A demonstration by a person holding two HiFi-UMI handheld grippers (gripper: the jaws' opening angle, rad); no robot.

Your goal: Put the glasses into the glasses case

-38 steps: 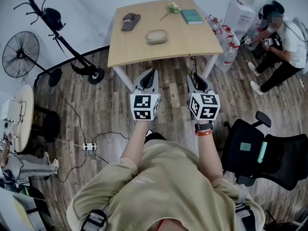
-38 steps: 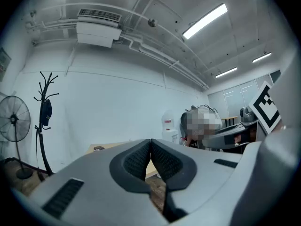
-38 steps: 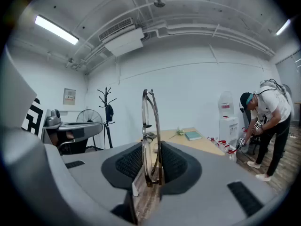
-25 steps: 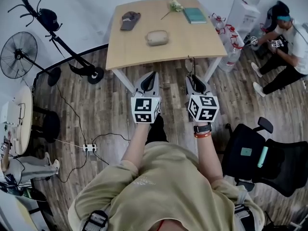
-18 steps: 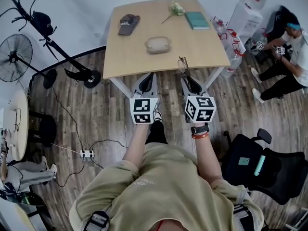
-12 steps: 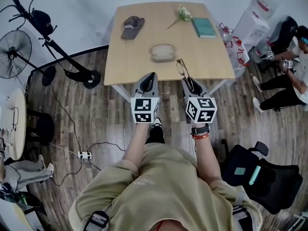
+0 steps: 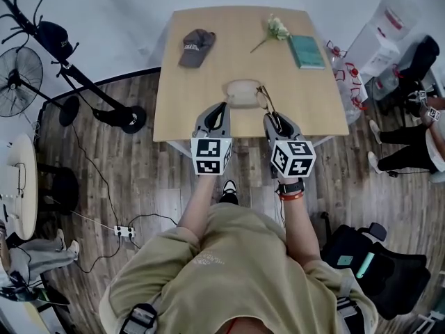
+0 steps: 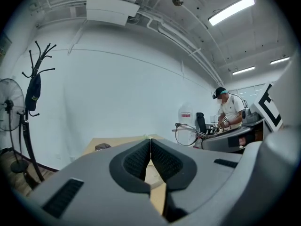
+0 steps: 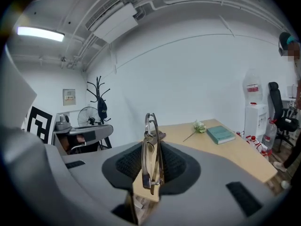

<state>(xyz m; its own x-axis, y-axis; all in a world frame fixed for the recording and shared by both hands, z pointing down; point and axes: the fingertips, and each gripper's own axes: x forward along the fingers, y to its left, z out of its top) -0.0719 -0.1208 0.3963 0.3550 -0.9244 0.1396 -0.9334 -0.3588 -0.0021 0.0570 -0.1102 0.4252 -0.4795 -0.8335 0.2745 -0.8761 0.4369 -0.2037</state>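
The folded glasses (image 9: 151,149) stand upright between the pads of my right gripper (image 9: 151,169), whose jaws are closing on them. In the head view the glasses (image 7: 263,97) stick out ahead of the right gripper (image 7: 272,119), just right of the beige glasses case (image 7: 241,91). The case lies closed on the wooden table (image 7: 188,89), near its front edge. My left gripper (image 7: 221,108) is over that front edge, just short of the case. Its pads meet in the left gripper view (image 8: 150,157) with nothing between them. That view also shows the glasses (image 8: 188,133) to the right.
A dark cap (image 7: 197,46), a flower (image 7: 276,28) and a teal book (image 7: 306,51) lie farther back on the table. Water jugs (image 7: 389,19) and a seated person (image 7: 431,117) are at the right. A coat stand (image 7: 49,37) and fan (image 7: 17,82) are left, an office chair (image 7: 361,270) behind.
The person has walked up to the table. Both grippers moved from over the floor to over the table's front edge, and the glasses now sit beside the case.
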